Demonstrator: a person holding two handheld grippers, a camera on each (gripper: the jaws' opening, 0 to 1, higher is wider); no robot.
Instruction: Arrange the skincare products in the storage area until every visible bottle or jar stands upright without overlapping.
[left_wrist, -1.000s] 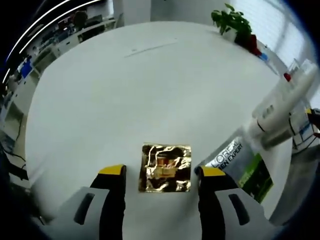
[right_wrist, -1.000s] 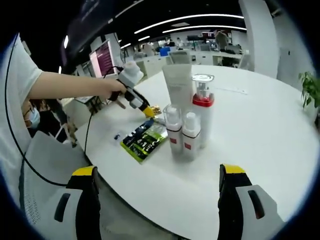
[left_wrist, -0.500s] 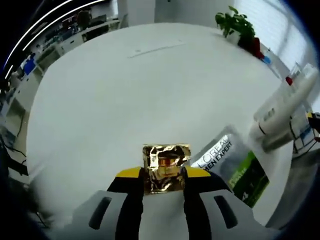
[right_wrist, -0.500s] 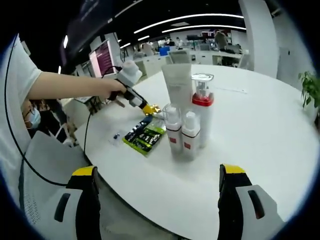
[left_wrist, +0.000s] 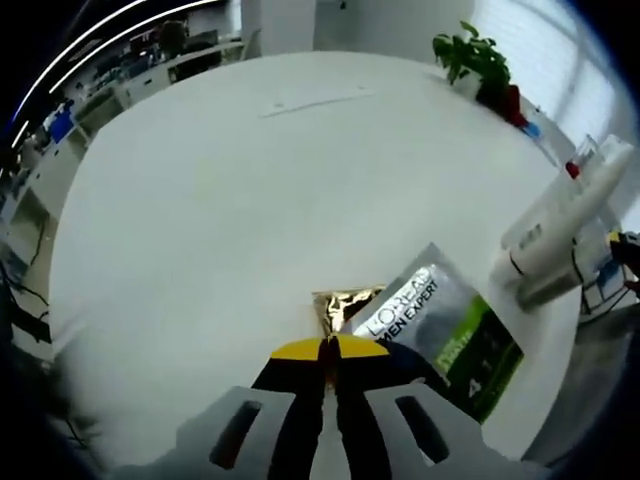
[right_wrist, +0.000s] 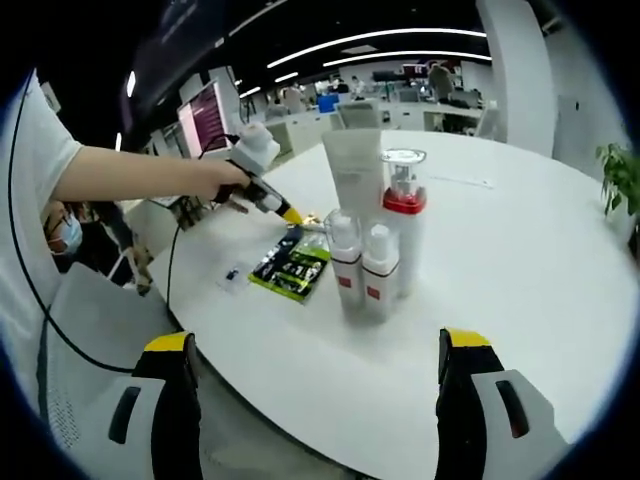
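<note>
My left gripper (left_wrist: 328, 347) is shut on a crumpled gold foil sachet (left_wrist: 340, 303), pinched by its near edge on the white table (left_wrist: 250, 180). Right beside it lies a grey-and-green L'Oreal Men Expert sachet (left_wrist: 440, 335). In the right gripper view a hand holds the left gripper (right_wrist: 290, 214) next to that green sachet (right_wrist: 292, 268). A cluster stands upright: a white tube (right_wrist: 355, 175), a pump bottle with a red collar (right_wrist: 405, 225) and two small red-labelled bottles (right_wrist: 345, 265). My right gripper (right_wrist: 315, 340) hangs open over the table's near edge, apart from them.
A potted plant (left_wrist: 478, 60) stands at the table's far edge. A small blue item (right_wrist: 232, 275) lies left of the green sachet. The person's arm (right_wrist: 130, 170) reaches in from the left. A grey chair (right_wrist: 90, 300) sits below the table edge.
My left gripper went from open around the gold sachet to shut on it, and the sachet now stands tilted, edge-on. The green sachet has shifted slightly toward the bottles. My right gripper stayed still.
</note>
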